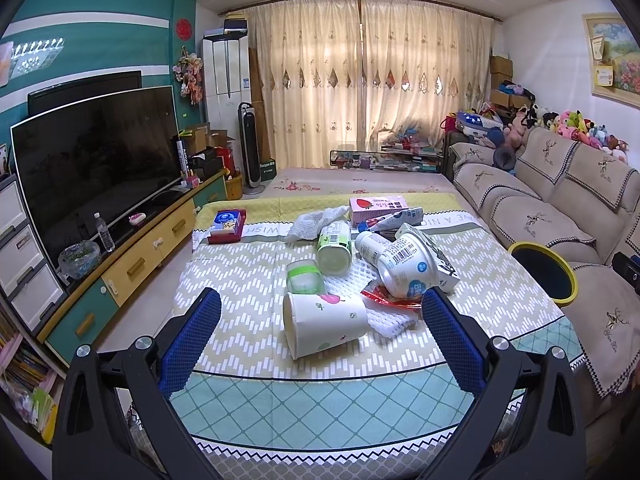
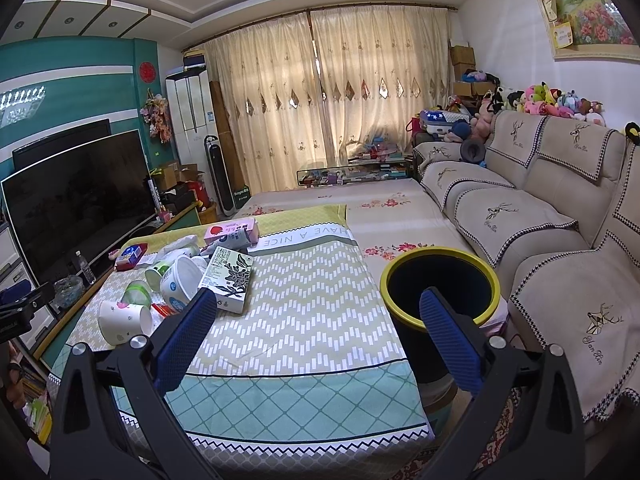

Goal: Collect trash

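Left hand-held gripper [image 1: 322, 320], released and empty, frames a tipped paper cup [image 1: 326, 324] at twelve o'clock; squeezing could crush it. Right hand-held gripper [image 2: 316, 320], also released, has the bin [image 2: 440, 292] at two o'clock.

A large dark television [image 1: 96, 160] stands on a low cabinet [image 1: 132, 268] with yellow and teal drawer fronts, against a teal wall. A clear water bottle [image 1: 105, 232] stands on the cabinet in front of the screen. Cream curtains [image 1: 360, 80] cover the far window. A white floor-standing air conditioner [image 1: 226, 68] occupies the far left corner, with a tower fan [image 1: 251, 148] just beside it. A beige sofa [image 2: 540, 208] lines the right wall; plush toys [image 2: 552, 100] sit along its backrest. A framed floral picture [image 2: 588, 12] hangs above.
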The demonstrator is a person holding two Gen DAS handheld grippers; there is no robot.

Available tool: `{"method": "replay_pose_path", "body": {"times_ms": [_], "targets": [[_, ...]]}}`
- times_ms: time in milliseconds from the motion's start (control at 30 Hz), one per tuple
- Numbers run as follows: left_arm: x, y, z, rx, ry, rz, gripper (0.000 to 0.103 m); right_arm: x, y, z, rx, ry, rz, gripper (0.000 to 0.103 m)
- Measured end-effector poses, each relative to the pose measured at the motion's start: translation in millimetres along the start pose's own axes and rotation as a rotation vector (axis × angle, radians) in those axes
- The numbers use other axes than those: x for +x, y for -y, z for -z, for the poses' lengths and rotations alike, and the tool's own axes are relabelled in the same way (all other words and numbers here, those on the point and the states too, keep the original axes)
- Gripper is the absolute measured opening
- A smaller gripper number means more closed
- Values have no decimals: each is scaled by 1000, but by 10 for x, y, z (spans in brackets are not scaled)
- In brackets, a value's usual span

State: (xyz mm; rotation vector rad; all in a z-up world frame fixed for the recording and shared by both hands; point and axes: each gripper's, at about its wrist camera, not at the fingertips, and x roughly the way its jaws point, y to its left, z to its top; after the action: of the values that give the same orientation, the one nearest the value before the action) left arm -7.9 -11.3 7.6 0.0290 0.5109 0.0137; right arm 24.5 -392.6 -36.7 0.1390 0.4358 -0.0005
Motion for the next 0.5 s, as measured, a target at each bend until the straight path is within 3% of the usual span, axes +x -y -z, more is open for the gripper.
{"method": "replay_pose_path", "body": {"times_ms": [500], "targets": [[1, 4, -2, 0, -1, -1, 99, -13, 6, 1, 3, -4, -2, 97]]}}
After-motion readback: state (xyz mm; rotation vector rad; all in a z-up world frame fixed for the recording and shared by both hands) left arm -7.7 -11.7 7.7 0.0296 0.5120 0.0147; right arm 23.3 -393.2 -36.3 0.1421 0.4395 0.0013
